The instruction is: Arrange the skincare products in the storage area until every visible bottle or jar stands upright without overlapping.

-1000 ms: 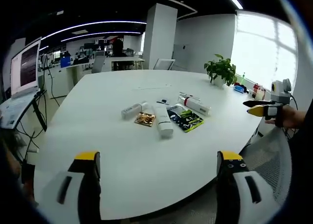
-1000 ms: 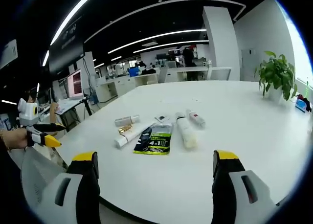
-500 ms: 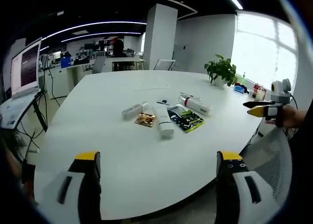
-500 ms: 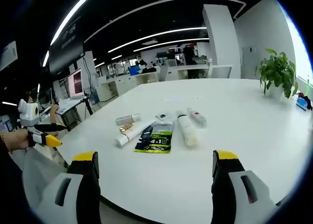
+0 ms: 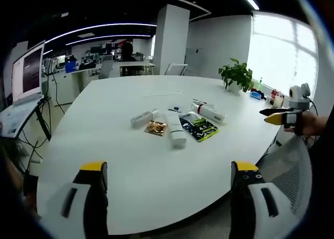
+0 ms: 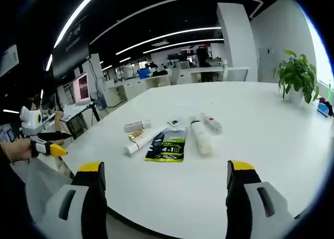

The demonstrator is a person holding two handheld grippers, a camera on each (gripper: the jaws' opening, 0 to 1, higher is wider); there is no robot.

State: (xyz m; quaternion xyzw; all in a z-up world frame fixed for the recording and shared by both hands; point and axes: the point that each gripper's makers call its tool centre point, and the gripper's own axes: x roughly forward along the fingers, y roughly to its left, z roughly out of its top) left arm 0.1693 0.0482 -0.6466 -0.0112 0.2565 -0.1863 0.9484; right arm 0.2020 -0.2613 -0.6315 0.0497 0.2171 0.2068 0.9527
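Several skincare items lie flat in a cluster mid-table. In the left gripper view: a small white bottle [image 5: 142,118], a gold packet [image 5: 156,127], a long white tube [image 5: 175,129], a dark green sachet [image 5: 198,127] and a white bottle with a red band [image 5: 210,112]. My left gripper [image 5: 169,171] is open, well short of them at the table's near edge. In the right gripper view the sachet [image 6: 167,145] lies between two white tubes [image 6: 141,142] [image 6: 200,136]. My right gripper [image 6: 166,168] is open and holds nothing.
The white table [image 5: 130,166] is large and oval. A potted plant [image 5: 236,74] stands at its far side, with small items by the window. A laptop [image 5: 23,77] sits on a side desk. The right gripper [image 5: 282,116], in a hand, hovers beyond the table's right edge.
The right gripper view has crept slightly toward the table. Nothing on the table has moved and both grippers stay open.
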